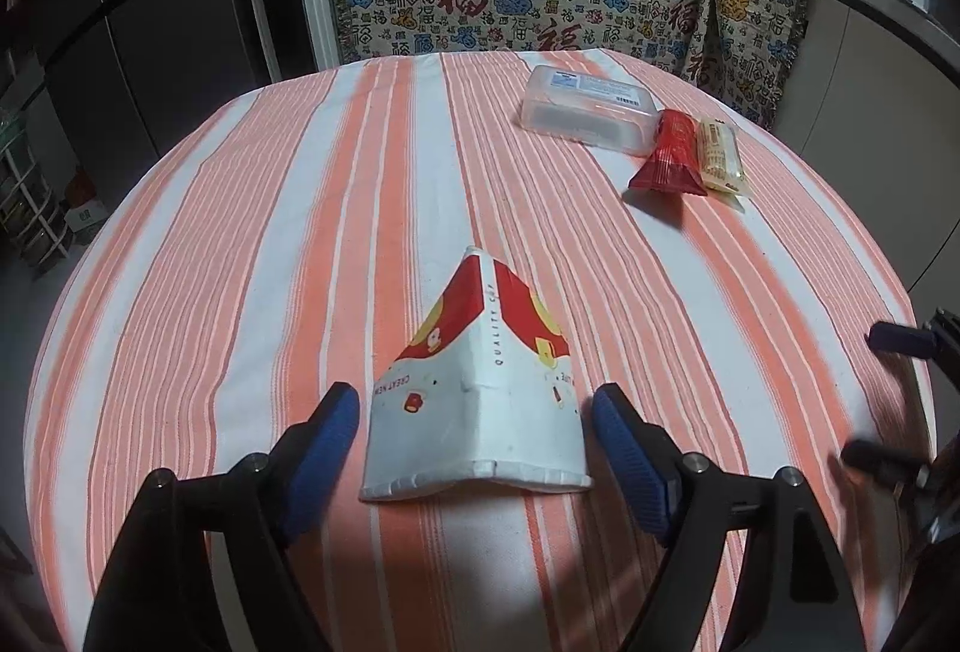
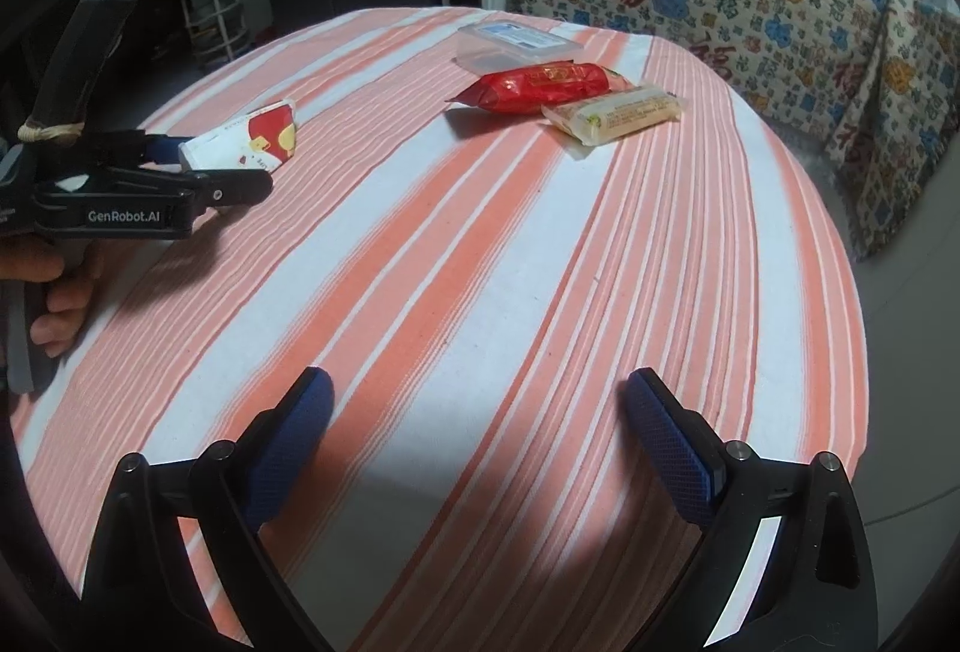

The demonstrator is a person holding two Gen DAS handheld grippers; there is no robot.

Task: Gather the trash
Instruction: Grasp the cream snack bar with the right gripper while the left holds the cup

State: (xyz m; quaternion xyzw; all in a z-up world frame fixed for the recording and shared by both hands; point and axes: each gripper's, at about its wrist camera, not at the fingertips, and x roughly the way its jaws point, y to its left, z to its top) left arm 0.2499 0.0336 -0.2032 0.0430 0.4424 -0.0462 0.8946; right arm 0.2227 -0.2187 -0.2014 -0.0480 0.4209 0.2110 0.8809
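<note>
While both hands tilt their tools down toward the desk [image 2: 480,262], the left gripper [image 1: 474,412] sits low with its jaws spread wide, a flattened paper cup [image 1: 480,382] lying between the blue pads [image 1: 327,442] and touching neither one, so it's let go, not grabbed. Over on the right, the right gripper [image 2: 477,400] hangs released too, nothing between its fingers, just striped cloth below. Further back a clear plastic box [image 1: 585,106] rests closed, contents too hard to make out, with a red wrapper [image 1: 669,154] and a pale wrapper [image 1: 720,157] right beside it.
</note>
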